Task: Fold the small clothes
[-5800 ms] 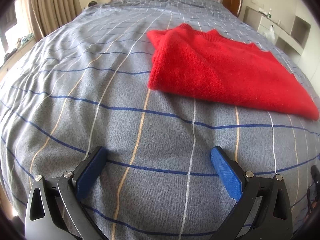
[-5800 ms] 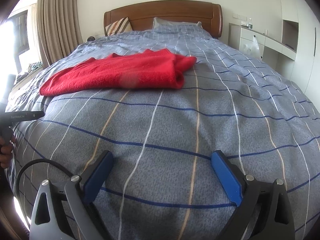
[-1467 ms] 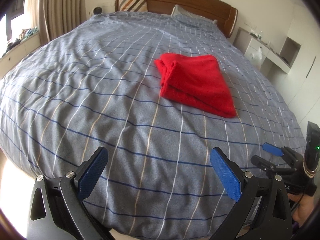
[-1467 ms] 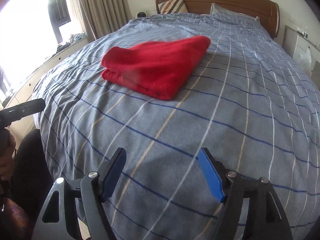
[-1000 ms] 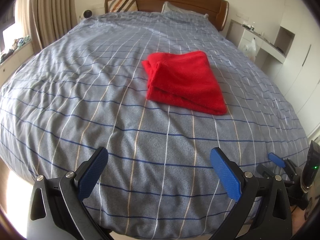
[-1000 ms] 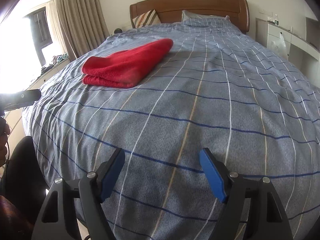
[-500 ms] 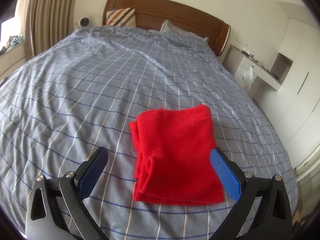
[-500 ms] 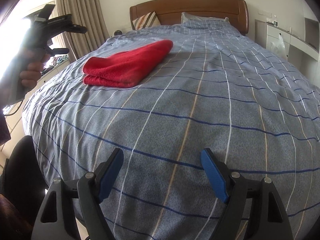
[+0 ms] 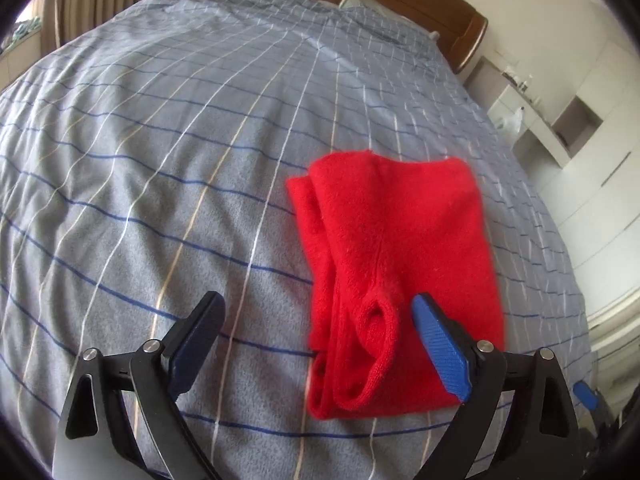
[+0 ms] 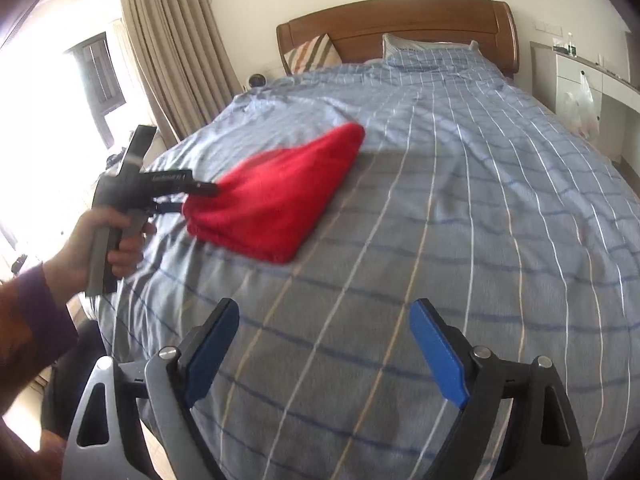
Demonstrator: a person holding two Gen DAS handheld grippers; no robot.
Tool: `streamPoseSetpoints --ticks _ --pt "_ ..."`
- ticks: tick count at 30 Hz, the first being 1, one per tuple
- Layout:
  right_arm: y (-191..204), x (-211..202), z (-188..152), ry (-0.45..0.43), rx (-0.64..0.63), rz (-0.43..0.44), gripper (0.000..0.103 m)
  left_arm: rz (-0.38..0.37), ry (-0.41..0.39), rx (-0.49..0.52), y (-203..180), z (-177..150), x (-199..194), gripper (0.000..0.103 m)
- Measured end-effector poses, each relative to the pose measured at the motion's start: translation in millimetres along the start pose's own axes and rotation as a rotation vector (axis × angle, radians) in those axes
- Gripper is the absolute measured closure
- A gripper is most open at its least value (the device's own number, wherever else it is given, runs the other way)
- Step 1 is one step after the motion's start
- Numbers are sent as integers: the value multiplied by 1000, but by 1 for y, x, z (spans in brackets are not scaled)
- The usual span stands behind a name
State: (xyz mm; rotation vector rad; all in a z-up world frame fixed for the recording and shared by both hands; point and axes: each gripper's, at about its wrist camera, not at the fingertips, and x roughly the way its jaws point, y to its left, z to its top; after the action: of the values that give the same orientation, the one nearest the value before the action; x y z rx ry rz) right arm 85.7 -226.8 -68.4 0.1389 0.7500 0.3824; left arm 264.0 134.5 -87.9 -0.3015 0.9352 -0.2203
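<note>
A folded red sweater [image 9: 396, 276] lies on the grey checked bed cover [image 9: 160, 160]. My left gripper [image 9: 316, 344] is open just above the sweater's near left edge, its right finger over the red fabric. In the right wrist view the sweater [image 10: 276, 196] lies to the far left, and the left gripper [image 10: 200, 196] reaches its near end, held by a hand. My right gripper [image 10: 324, 344] is open and empty above bare bed cover, well apart from the sweater.
A wooden headboard [image 10: 400, 24] with a striped cushion [image 10: 312, 56] and a pillow stands at the far end. Curtains [image 10: 176, 48] and a window are on the left. White shelving [image 9: 560, 120] is on the right.
My left gripper has come down and forward to the sweater's near edge. My right gripper has lifted and turned a little; its view is blurred by motion.
</note>
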Motion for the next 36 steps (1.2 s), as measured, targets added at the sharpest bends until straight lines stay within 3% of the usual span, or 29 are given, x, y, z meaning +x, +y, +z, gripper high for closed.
streamPoseSetpoints --ticks 2,4,6,10,12,13,14,16,17,19,24,27,28,29,30,32,33,34,36 --pt "-13 27 39 -6 65 91 12 -25 -6 4 -1 15 4 1" --pt "-30 67 71 13 172 167 12 -57 78 15 -2 27 30 2" --pt "-47 116 93 65 269 222 12 -32 135 13 0 30 52 2" --pt "-64 198 106 192 458 346 16 -84 179 9 -2 31 71 3" --pt "-56 226 106 238 481 388 18 -96 188 37 -9 30 74 12" --pt "-48 237 106 264 452 367 24 -102 201 55 -13 30 76 25" --pt "-37 244 107 284 388 321 29 -104 211 72 -18 29 78 45" --pt "-14 251 112 299 231 199 59 -98 204 96 -25 27 79 71" --pt "-4 249 113 290 173 146 63 -86 188 103 -30 26 75 77" --pt "15 238 119 251 61 53 70 -78 146 127 -39 29 64 80" --pt "46 199 140 123 -148 -32 71 -111 51 162 -63 45 35 81" --pt "30 182 162 75 -136 -32 71 -117 13 198 -82 55 33 80" --pt "21 179 168 68 -115 -30 71 -113 9 208 -89 57 37 77" --pt "10 178 173 68 -88 -26 70 -99 11 213 -95 57 44 67" --pt "-3 179 175 79 -55 -19 66 -68 16 218 -100 56 53 62" --pt "-30 184 171 127 9 -39 49 11 16 230 -104 49 67 36" --pt "-43 186 167 150 31 -82 31 49 4 236 -104 43 69 34" --pt "-56 182 159 156 48 -132 21 71 -12 246 -102 35 66 31" --pt "-74 164 147 138 72 -173 19 98 -53 279 -101 19 55 25"
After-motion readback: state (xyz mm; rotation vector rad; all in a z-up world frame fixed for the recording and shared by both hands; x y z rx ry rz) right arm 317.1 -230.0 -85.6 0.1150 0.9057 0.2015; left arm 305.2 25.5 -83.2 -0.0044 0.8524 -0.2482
